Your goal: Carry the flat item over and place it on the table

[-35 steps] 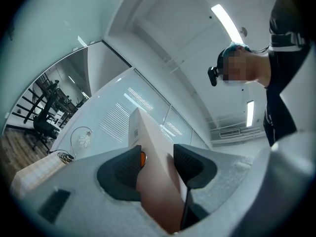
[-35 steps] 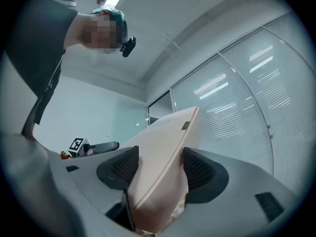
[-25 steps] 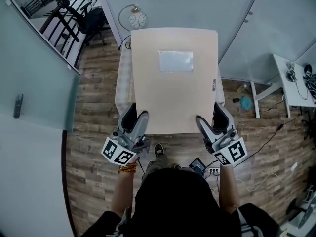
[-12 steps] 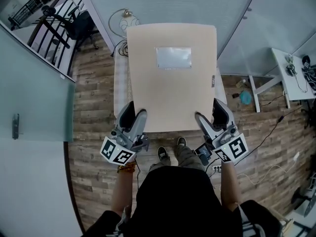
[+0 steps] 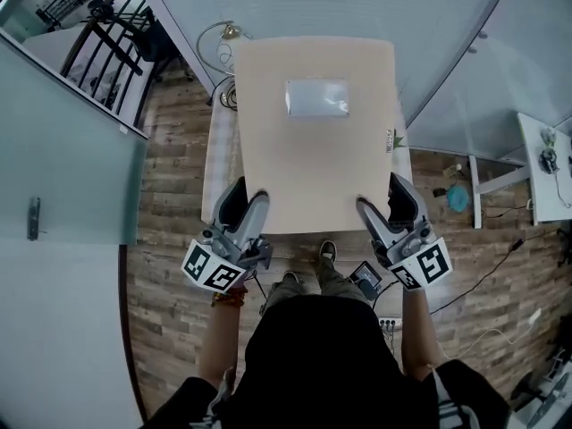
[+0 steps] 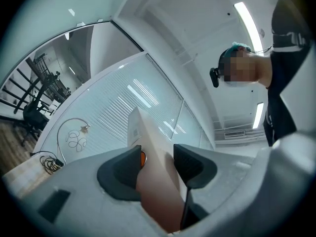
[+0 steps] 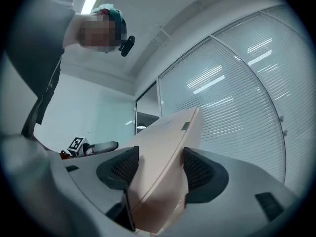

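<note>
Wood-plank floor all round. The table with a pale cloth sits at centre, mostly hidden under the flat board; only strips at 9 and 3 o'clock show. A black cable bundle lies on its 11 o'clock corner. Ring lamp just beyond at 11, base not visible. On the floor: teal object at 3 o'clock, white side table farther at 3, power strip at 5.
</note>
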